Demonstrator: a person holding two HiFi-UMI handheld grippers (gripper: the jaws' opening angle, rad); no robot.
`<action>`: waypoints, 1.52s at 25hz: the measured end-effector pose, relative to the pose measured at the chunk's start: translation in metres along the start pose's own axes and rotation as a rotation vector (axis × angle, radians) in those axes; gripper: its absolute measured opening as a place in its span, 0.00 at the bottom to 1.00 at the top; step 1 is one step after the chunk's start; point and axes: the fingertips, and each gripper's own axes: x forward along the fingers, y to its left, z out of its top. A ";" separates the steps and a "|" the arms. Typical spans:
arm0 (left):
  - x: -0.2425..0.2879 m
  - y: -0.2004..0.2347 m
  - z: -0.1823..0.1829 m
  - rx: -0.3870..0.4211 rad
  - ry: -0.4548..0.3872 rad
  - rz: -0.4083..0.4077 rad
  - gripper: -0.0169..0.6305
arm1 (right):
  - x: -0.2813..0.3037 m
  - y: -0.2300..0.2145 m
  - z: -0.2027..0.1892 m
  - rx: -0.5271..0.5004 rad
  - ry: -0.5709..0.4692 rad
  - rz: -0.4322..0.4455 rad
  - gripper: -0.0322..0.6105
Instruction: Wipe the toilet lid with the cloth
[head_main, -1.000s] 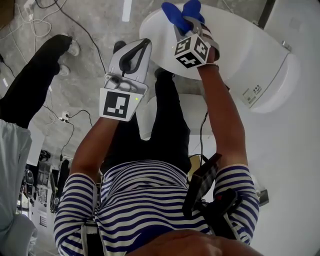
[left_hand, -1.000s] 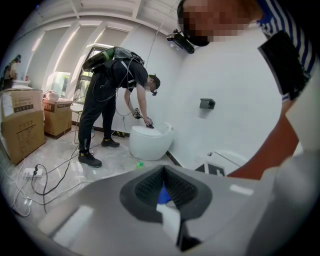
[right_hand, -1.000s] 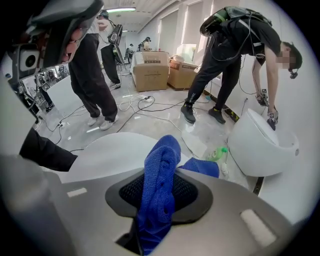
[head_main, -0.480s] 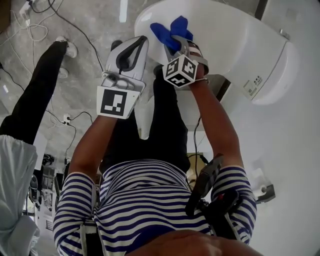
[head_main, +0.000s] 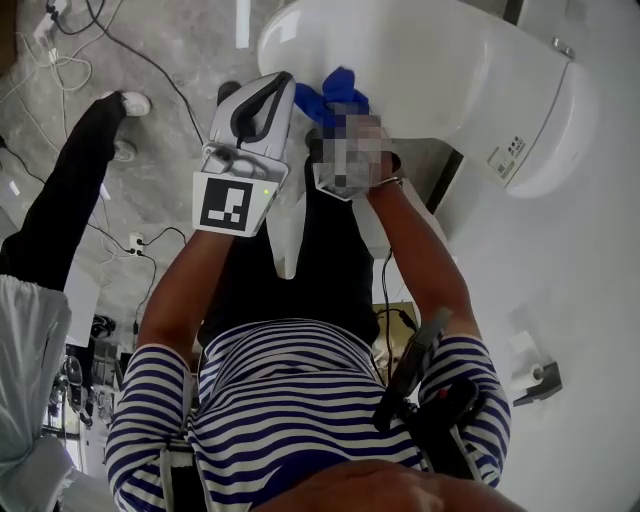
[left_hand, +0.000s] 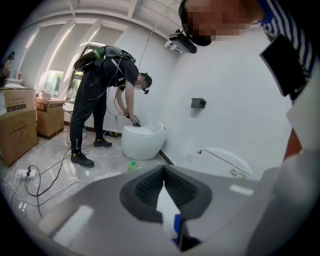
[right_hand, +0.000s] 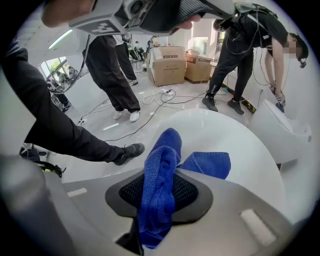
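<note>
Blue cloth, white toilet lid

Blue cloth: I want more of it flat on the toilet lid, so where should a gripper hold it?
Grip the blue cloth by its bunched fold, where the right gripper is shut on it, coming from the front edge of the toilet lid. The loose flap beyond the jaws can probably lie flat.

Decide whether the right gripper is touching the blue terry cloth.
Touching. The right gripper view shows the right gripper with its jaws closed on the blue terry cloth, which runs pinched between the two dark pads and spills out beyond them.
</note>
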 end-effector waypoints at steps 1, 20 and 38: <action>0.000 -0.001 -0.001 0.001 0.000 -0.001 0.03 | 0.000 0.008 -0.003 -0.003 0.003 0.012 0.23; 0.003 -0.010 0.001 0.002 0.000 -0.002 0.03 | -0.028 -0.030 0.013 -0.033 -0.063 -0.096 0.23; 0.029 -0.003 0.015 -0.014 -0.012 0.082 0.03 | -0.048 -0.265 0.044 -0.130 -0.098 -0.375 0.23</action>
